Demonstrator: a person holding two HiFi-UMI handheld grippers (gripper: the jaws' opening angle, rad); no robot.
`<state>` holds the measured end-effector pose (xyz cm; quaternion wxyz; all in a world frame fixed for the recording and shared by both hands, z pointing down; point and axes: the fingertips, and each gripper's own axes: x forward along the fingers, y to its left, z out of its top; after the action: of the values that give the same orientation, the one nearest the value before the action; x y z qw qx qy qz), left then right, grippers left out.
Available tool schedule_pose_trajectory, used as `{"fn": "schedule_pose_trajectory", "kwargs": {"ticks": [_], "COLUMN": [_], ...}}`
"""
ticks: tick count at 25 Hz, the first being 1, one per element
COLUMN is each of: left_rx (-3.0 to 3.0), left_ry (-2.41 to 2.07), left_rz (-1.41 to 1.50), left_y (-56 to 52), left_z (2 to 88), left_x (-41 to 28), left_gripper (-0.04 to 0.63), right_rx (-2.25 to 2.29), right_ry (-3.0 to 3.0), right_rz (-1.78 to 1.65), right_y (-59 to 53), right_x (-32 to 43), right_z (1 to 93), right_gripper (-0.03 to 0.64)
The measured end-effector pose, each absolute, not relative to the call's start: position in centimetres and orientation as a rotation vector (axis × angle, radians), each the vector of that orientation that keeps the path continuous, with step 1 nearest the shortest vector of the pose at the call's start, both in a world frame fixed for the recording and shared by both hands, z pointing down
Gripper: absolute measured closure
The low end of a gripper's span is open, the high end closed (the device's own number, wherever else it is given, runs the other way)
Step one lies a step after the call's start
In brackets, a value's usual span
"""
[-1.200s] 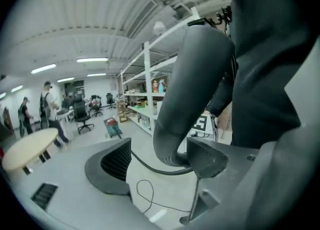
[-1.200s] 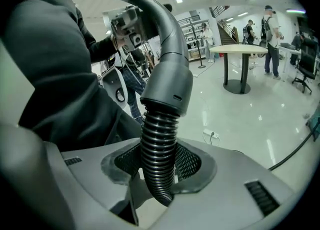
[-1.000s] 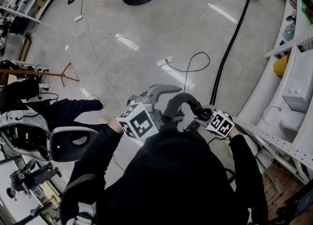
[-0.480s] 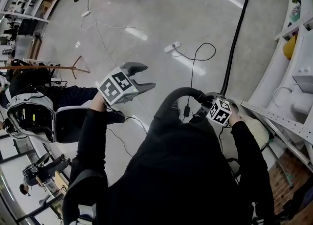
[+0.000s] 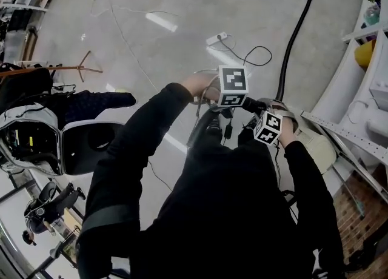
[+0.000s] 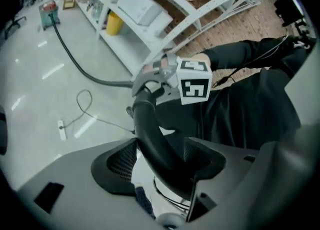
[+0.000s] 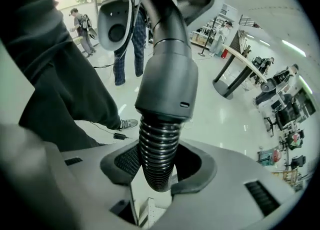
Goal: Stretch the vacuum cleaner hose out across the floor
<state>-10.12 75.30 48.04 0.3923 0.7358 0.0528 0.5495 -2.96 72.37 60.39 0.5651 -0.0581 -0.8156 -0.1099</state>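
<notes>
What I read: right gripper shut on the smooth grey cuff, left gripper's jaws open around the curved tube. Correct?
One slip. The right gripper view shows the right gripper shut on the ribbed hose just below the grey cuff, not on the cuff. The left gripper, its jaws having just been closing a little, does stand open around the curved tube.

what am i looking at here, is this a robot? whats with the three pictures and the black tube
No robot: a person holds a two-jaw gripper in each hand. One picture comes from a camera on their head, looking down; the other two from a camera on each gripper. On the floor lie a power strip and a black hose running to a vacuum. The right gripper is clamped on the hose's ribbed end. The left gripper has just been closing its jaws; they stand around the bent handle, not gripping it.
</notes>
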Motion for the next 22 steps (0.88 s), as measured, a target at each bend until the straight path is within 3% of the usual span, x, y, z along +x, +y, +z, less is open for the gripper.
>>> {"fn": "schedule_pose_trajectory", "kwargs": {"ticks": [4,10,16,22], "left_rx": [1.808,1.645,1.626,1.55], "left_ry": [0.154,-0.031,-0.057,-0.081], "left_rz": [1.295,0.703,0.573,0.455], "left_y": [79.6,77.6,77.3,81.4], "left_z": [52.4,52.4,53.8,56.5], "left_x": [-14.6,-13.2,-6.1,5.6], "left_gripper": [0.325,0.377,0.376,0.376], "right_rx": [-0.079,0.048,-0.019,-0.074], "right_ry": [-1.805,-1.68,-1.588,-1.528], "right_rz": [-0.339,-0.336,-0.405,-0.425], "right_y": [73.6,72.5,70.8,75.5], "right_x": [-6.1,-4.6,1.9,13.6], "right_z": [61.6,63.0,64.5,68.1], "right_gripper": [0.439,0.439,0.439,0.439]}}
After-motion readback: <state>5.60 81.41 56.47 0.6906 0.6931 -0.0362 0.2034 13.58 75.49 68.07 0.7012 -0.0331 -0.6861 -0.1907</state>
